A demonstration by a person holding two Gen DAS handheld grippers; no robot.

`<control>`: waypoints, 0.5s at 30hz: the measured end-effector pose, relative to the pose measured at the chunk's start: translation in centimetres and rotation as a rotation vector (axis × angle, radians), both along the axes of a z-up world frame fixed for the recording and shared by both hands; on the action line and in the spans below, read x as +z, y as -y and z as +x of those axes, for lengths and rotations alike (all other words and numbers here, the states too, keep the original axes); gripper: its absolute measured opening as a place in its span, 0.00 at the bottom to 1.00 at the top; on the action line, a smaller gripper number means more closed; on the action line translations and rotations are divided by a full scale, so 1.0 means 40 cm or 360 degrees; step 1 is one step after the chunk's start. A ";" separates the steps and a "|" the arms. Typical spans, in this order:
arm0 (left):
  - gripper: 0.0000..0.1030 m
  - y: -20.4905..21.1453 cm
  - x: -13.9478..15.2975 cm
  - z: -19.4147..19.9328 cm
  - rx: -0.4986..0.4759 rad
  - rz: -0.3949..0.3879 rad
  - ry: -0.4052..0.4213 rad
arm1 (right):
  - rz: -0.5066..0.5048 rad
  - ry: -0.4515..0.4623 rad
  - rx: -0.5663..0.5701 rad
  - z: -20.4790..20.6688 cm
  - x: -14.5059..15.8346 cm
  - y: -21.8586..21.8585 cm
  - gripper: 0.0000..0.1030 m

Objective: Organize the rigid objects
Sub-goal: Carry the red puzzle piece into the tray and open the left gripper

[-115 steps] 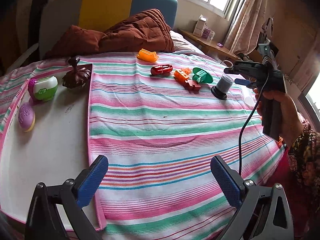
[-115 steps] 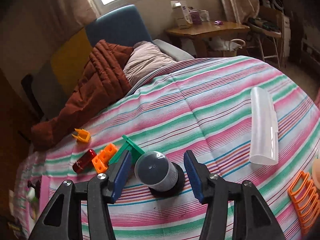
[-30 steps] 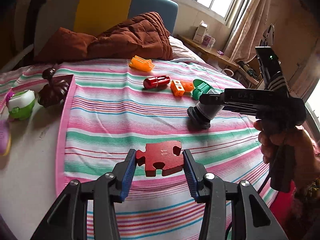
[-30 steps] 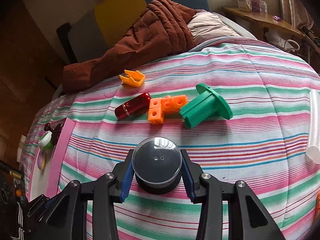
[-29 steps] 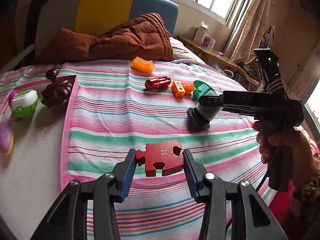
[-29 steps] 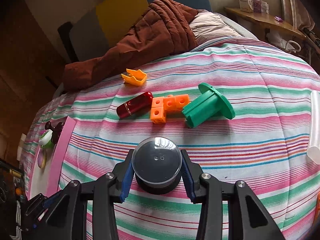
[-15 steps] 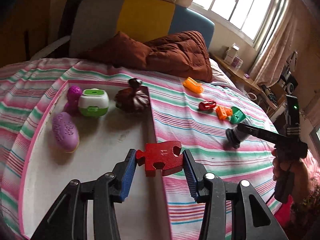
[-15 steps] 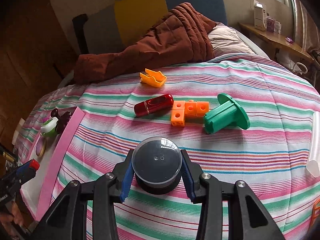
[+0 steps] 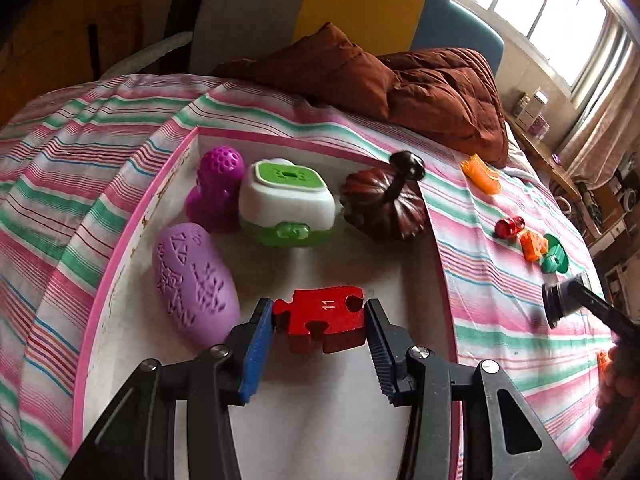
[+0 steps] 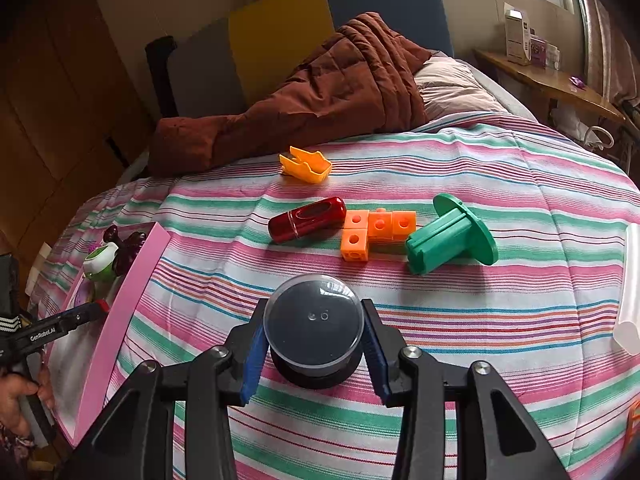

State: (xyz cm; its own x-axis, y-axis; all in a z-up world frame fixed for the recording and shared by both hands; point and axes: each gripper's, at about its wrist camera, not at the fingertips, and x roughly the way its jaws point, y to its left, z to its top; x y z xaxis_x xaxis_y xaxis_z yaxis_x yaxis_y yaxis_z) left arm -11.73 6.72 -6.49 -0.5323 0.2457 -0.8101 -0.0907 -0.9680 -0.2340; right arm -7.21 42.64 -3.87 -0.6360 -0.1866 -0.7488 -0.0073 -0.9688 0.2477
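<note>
My left gripper point(image 9: 320, 320) is shut on a red puzzle piece point(image 9: 322, 317) marked 11, held just above the white floor of the pink-rimmed tray point(image 9: 116, 264). The tray holds a purple oval point(image 9: 192, 284), a magenta knobbed toy point(image 9: 218, 192), a green-and-white box point(image 9: 286, 208) and a dark pumpkin point(image 9: 382, 208). My right gripper point(image 10: 314, 344) is shut on a black cylinder with a clear cap point(image 10: 314, 322), above the striped bedspread. The cylinder and right gripper also show at the right edge of the left wrist view point(image 9: 560, 300).
On the bedspread lie a yellow-orange clip point(image 10: 306, 166), a red capsule point(image 10: 306, 218), orange linked cubes point(image 10: 376, 230), a green flanged spool point(image 10: 450, 236) and a clear tube point(image 10: 630, 292). A brown quilt point(image 10: 320, 100) is piled at the headboard. The tray's pink rim point(image 10: 128, 304) lies left.
My left gripper has carried the puzzle piece left from over the bedspread to over the tray and lower toward its floor. My right gripper still holds the cylinder and has drifted slightly.
</note>
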 end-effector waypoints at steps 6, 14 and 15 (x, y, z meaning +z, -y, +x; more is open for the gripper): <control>0.75 0.023 0.017 0.030 0.0056 0.0036 -0.0078 | 0.0006 -0.0001 0.0003 -0.001 0.000 0.001 0.42; 0.97 0.034 0.041 0.127 0.0054 0.0085 -0.0132 | -0.0013 -0.0014 -0.0003 0.000 0.004 -0.003 0.42; 0.98 0.038 0.040 0.134 0.0052 0.0096 -0.0118 | -0.0013 -0.0014 0.0000 -0.001 0.003 -0.002 0.42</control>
